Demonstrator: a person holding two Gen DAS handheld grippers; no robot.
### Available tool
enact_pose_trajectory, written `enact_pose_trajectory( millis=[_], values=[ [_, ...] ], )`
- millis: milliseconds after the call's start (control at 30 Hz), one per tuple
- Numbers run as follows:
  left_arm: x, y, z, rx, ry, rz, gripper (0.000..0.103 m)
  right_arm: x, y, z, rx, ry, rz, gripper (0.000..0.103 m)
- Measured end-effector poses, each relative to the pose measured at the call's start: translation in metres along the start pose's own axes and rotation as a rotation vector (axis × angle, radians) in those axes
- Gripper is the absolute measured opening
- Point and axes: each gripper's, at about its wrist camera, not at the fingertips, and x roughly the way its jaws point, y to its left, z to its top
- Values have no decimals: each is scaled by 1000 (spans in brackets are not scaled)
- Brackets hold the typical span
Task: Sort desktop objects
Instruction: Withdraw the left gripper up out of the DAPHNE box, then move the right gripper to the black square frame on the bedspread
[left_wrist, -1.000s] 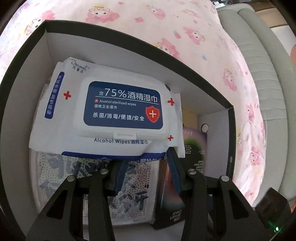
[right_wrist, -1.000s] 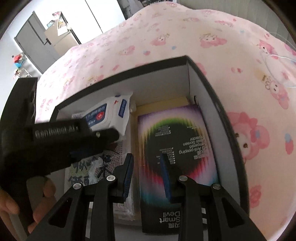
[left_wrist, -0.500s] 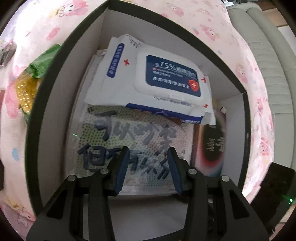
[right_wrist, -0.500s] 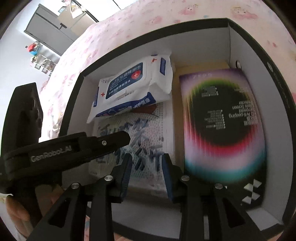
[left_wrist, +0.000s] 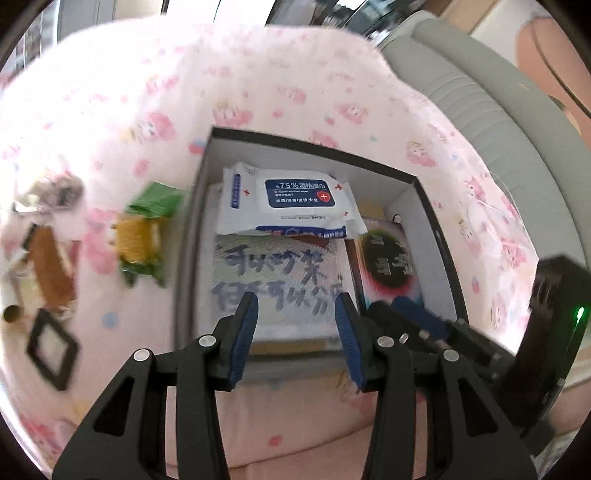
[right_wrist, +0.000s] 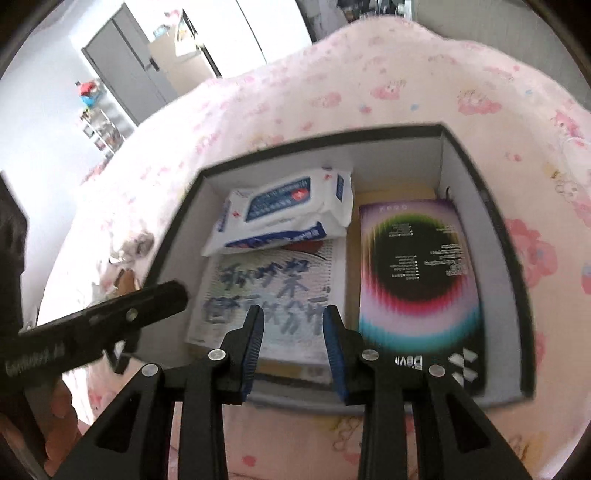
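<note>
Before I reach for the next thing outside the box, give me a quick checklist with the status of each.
1. Left claw empty, jaws apart: ok.
2. Right claw empty: ok.
3. Wipes pack resting inside the black box: ok.
4. Green packet lies outside the box on the pink sheet, unblocked: ok.
5. Small items at far left identifiable: cannot tell, blurred.

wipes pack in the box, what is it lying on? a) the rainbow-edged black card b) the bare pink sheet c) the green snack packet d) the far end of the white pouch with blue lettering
d: the wipes pack overlaps the far end of the white lettered pouch, beside the rainbow card, all inside the black box.
</note>
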Motion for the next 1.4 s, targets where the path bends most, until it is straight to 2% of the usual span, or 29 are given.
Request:
enact_pose_trajectory(
  millis=[67,167,267,467,800,1167,1400],
  values=[
    [-18,13,-6,18,-18,1,47,-23,9,-12,-20,-32,11,29],
    [-27,22,-23,10,-43,-11,46,-42,17,-30,13,-7,128,32],
    [-40,31,-43,1,-68,-18,47,-46,33,-49,4,0,135,35],
    [-71,49,-74,-4,-104,-20,47,-65,72,-76,-80,-16,99,35],
    [-108,71,-99,-6,-165,16,47,-74,126,-94,-203,-20,84,35],
    [-111,89,-119,-39,-174,12,46,-69,141,-113,-239,3,89,35],
    [-106,99,-113,-40,-162,16,45,-58,147,-117,-242,11,92,34]
  ],
)
